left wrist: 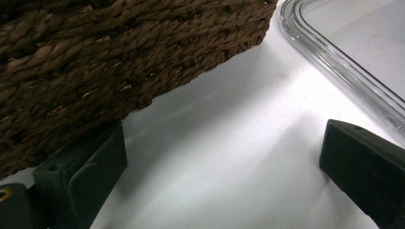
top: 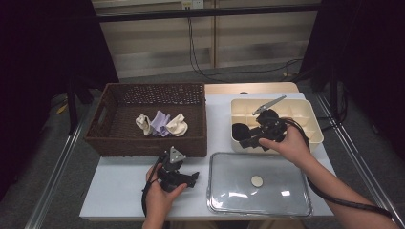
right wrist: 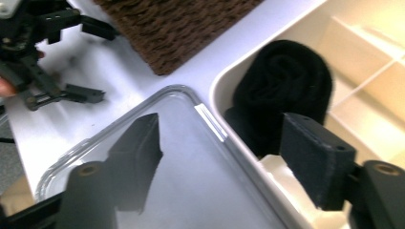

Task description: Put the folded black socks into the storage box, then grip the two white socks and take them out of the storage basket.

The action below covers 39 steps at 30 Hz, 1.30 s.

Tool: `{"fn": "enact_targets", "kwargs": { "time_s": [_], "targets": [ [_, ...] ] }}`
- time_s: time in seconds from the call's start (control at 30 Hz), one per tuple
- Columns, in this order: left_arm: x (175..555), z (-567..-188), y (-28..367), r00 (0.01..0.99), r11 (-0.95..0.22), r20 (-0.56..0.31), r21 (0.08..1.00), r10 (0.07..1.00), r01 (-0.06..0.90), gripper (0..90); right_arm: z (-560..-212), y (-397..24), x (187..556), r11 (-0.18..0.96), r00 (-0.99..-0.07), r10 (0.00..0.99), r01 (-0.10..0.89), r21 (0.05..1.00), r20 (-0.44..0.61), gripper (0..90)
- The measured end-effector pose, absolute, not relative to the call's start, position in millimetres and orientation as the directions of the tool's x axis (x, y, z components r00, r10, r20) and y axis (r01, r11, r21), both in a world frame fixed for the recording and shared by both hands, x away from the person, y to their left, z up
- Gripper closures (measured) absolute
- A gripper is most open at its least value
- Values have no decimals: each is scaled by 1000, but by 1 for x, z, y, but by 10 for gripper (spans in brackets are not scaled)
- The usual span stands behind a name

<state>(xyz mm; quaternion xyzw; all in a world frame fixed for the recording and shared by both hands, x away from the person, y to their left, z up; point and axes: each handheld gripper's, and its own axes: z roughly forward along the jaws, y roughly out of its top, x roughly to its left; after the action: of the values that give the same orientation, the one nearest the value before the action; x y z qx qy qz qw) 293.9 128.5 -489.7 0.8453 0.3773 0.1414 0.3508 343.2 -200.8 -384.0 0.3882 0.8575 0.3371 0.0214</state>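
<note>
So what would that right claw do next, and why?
Probably swing over to the basket for one of the pale socks. The right claw is open and empty, the black roll already lies in the cream tray, and three rolls wait in the basket.

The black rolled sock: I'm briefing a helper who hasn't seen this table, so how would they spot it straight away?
Start at the cream divided tray on the table's right side, behind the clear lid. The black rolled sock sits in the tray's near-left compartment, by the open right gripper. It is the only dark roll; the others, pale and lilac, lie in the brown wicker basket.
</note>
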Motion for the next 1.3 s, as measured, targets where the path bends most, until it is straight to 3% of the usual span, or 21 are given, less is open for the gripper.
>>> {"fn": "enact_targets", "kwargs": {
  "time_s": [0.33, 1.03, 1.3],
  "targets": [
    [294, -490, 128, 675, -468, -27, 700, 737, 539, 18, -395, -199, 324, 479, -736, 637, 609, 632, 227, 210],
    [294, -490, 129, 676, -472, -23, 699, 736, 538, 18, -435, -186, 288, 536, -786, 591, 550, 641, 181, 108],
    [294, -489, 129, 677, -475, -21, 697, 735, 537, 18, -453, -181, 284, 507, -782, 591, 552, 662, 198, 90]
  ]
}}
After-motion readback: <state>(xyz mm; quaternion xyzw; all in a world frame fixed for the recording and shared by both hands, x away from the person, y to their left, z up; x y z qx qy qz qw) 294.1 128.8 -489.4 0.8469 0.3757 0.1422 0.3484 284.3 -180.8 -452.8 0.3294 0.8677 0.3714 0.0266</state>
